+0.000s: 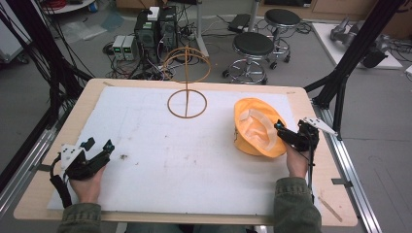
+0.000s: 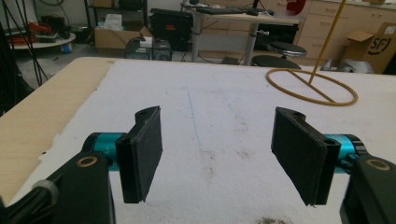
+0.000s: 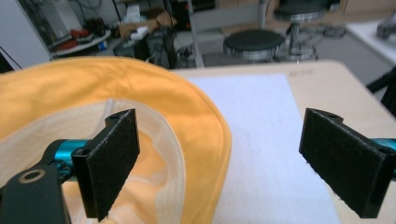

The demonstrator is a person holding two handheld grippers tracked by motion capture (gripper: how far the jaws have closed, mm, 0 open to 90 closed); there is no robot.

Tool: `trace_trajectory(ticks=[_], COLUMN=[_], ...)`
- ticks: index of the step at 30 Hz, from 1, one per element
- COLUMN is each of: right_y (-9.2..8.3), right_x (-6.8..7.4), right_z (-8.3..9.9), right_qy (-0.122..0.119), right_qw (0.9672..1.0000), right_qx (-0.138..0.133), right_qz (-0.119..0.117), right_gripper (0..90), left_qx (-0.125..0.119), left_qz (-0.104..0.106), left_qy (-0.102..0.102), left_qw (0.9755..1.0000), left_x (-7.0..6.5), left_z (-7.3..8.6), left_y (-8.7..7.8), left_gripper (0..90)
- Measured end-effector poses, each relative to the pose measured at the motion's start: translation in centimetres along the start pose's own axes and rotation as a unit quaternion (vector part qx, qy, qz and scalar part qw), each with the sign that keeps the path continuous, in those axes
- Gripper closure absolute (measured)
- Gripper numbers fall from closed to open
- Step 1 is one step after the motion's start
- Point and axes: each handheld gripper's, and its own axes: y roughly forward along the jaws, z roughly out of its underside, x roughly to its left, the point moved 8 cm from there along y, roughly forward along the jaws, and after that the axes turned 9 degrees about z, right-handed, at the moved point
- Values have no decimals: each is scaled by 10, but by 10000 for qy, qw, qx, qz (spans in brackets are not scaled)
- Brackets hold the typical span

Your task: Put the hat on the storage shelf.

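Both tongs stand wide apart with nothing held between their pads. On the right, the right gripper straddles the near brim of an orange bucket hat, which lies upside down on the white mat with its pale lining facing up; in the right gripper view one jaw sits over the hat's hollow and the other hangs over bare mat beside the brim. Well off to the other side, the left gripper rests on the mat, its jaws spread over bare mat. Ahead of it and toward the right stands a wire hat stand, its ring base flat on the mat.
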Motion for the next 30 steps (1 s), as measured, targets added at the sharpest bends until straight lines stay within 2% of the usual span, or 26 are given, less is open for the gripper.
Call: trace_trajectory(ticks=[4,6,9,14,17,21,23,24,30], right_y=[3,1,2,6,7,7,7,6,-1], right_x=[-1,-1,1,-1,2,4,4,4,5], right_z=[6,8,11,19,22,27,28,27,21], right_qy=[45,121,422,581,769,632,557,559,708], right_qw=[9996,9991,9970,9937,9898,9882,9893,9898,9910], right_qx=[264,400,580,895,1034,1231,1218,1164,885], right_qz=[10,-69,-276,-345,-605,-662,-578,-597,-705], right_gripper=[134,285,350,396,453,636,785,819,863], left_qx=[1,5,15,29,42,46,54,54,60], left_qz=[17,22,28,35,35,40,35,36,32], left_qy=[9,-10,-21,-18,-18,-31,-24,-22,-19], left_qw=[10000,10000,10000,10000,10000,10000,10000,10000,10000], left_x=[0,0,0,0,0,0,0,0,0], left_z=[0,0,0,1,1,1,1,1,1], left_y=[0,0,0,1,1,2,1,1,1], left_gripper=[338,338,338,338,338,338,338,338,338])
